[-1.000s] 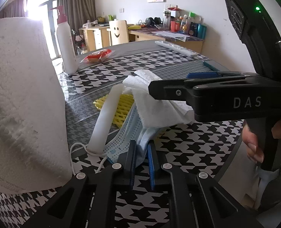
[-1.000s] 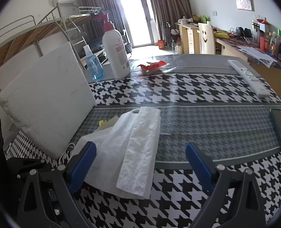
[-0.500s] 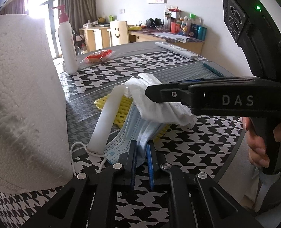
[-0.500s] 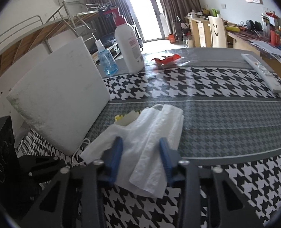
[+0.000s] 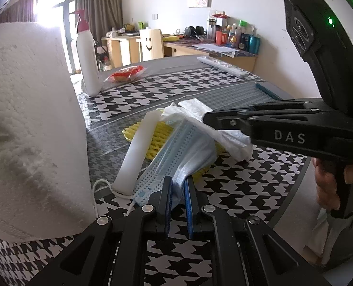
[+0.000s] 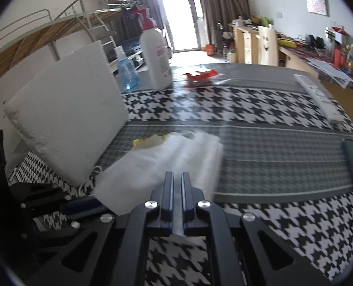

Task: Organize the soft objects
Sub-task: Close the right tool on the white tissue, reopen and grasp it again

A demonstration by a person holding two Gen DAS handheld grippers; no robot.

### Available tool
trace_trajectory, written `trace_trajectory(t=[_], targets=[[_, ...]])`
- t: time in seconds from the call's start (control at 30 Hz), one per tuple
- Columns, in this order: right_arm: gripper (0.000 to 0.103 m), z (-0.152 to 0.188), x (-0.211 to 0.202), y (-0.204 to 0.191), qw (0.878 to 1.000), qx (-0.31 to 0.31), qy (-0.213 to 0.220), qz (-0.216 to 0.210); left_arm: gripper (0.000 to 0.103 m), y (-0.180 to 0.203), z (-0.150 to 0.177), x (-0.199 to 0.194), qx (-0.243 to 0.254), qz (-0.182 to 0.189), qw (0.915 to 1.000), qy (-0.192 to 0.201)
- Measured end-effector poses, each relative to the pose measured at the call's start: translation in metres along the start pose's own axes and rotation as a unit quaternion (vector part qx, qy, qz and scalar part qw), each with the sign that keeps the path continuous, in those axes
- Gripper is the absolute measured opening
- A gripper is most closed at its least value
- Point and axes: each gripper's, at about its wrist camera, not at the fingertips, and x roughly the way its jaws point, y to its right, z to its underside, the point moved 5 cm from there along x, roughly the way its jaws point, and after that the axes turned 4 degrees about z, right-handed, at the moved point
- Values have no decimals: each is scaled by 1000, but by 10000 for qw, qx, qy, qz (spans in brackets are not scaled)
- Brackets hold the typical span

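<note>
Here, your houndstooth-patterned desk (image 6: 260, 109) fills both wrist views, and a thick white foam slab (image 6: 64, 128) stands tilted at its left, the biggest of the soft items. Behind the slab a white pump bottle with a pink top (image 6: 156, 57) stands upright beside a small clear blue bottle (image 6: 127, 75); a red snack packet (image 6: 201, 75) lies just past them, and a white remote control (image 6: 319, 100) rests well apart near the right edge.

In the middle of the desk sits the soft pile. Your right gripper (image 6: 175, 186) has its jaws clenched on the near edge of the white tissue sheet (image 6: 167, 157), the blue pads pressed nearly together with the paper pinched between them; in the left wrist view the tissue hangs draped and crumpled from that gripper's black fingers (image 5: 214, 120). Your left gripper (image 5: 177, 190) has its jaws closed on the near corner of the pale blue face mask (image 5: 176, 152), whose white ear loop (image 5: 100, 186) trails on the desk. A white foam tube (image 5: 138, 152) lies across the mask's left side, touching it, and yellow foam netting (image 5: 157, 138) lies under both. Your right hand (image 5: 329, 183) grips the black handle at the frame's right edge.
</note>
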Motion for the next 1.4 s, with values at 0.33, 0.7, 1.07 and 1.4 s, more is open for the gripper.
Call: trace_trajectory(t=[0.33,0.7,1.07,1.4], targets=[[29,6,-8,18,9990,425,-54,115,11,0,4,-16,-18,-78,9999,90],[72,1,-15,6,9987,496,137,-66,5,0,4,-38,-8,-68,9995,293],[72,14,-18,-8,9995,270,104,-115,5,-7,7,-45,-136,-126,9992,349],[72,9,-2,-9,9984,480,-43,-305,5,-6,12,-48,-168,-143,9991,352]])
